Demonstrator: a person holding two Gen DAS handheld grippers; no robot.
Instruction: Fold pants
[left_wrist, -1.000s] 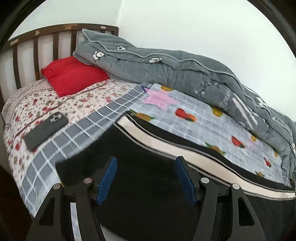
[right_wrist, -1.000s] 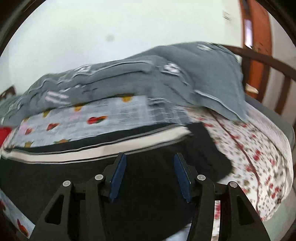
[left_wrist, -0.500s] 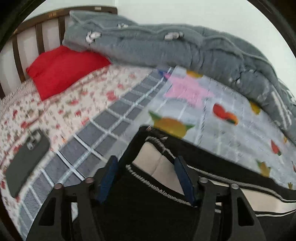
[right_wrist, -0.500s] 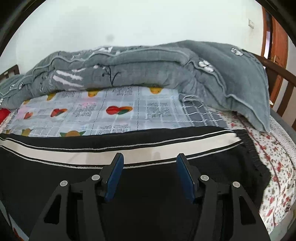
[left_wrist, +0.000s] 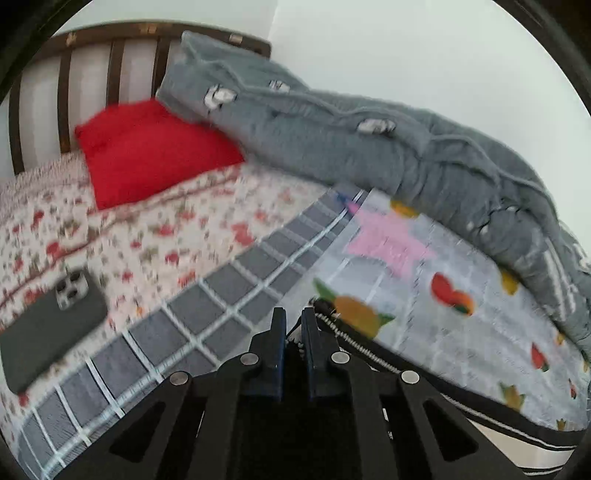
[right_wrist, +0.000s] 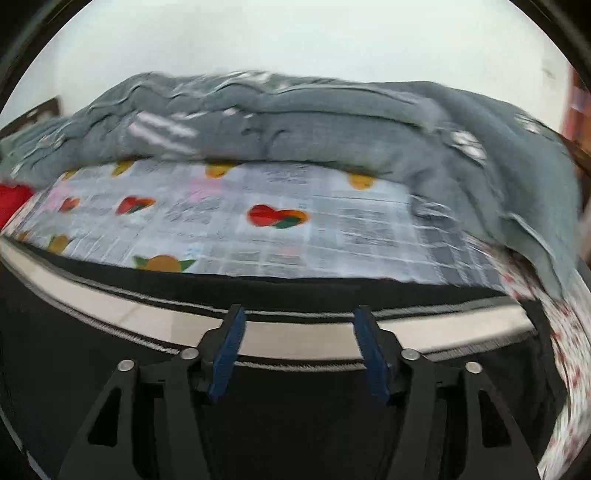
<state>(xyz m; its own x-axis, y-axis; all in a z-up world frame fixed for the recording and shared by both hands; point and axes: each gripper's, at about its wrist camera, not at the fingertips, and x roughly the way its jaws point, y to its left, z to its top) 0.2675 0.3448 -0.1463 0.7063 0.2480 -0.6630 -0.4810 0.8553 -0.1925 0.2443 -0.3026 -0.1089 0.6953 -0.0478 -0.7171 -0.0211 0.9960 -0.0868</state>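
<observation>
The pants (right_wrist: 110, 369) lay flat across the near side of the bed (left_wrist: 147, 236), black with a pale stripe (right_wrist: 303, 332) running along their length. Their long axis ran left to right, crosswise to both pairs of tongs, with the fruit-print sheet (left_wrist: 424, 288) and a heaped grey quilt (left_wrist: 369, 155) beyond them.

The left tongs (left_wrist: 293, 325) were clenched on the end corner of the pants, a thin edge of fabric with white stitching caught between the blue pads. From that corner the garment stretched away to the right, along the lower right of the left view. A phone (left_wrist: 51, 325) lay on the flowered sheet well to the left, and a red pillow (left_wrist: 147, 155) sat near the headboard (left_wrist: 110, 66).

The right tongs (right_wrist: 299, 343) were released, spread wide above the middle stretch of the pants, with the pale stripe passing straight across between the fingers. The far end of the garment lay further to the right in that view.

Judging from this, the left hand already had its end, while the right hand, nearer to the other end, had yet to take hold. Any fold would likely carry one end along the long axis toward the other.
</observation>
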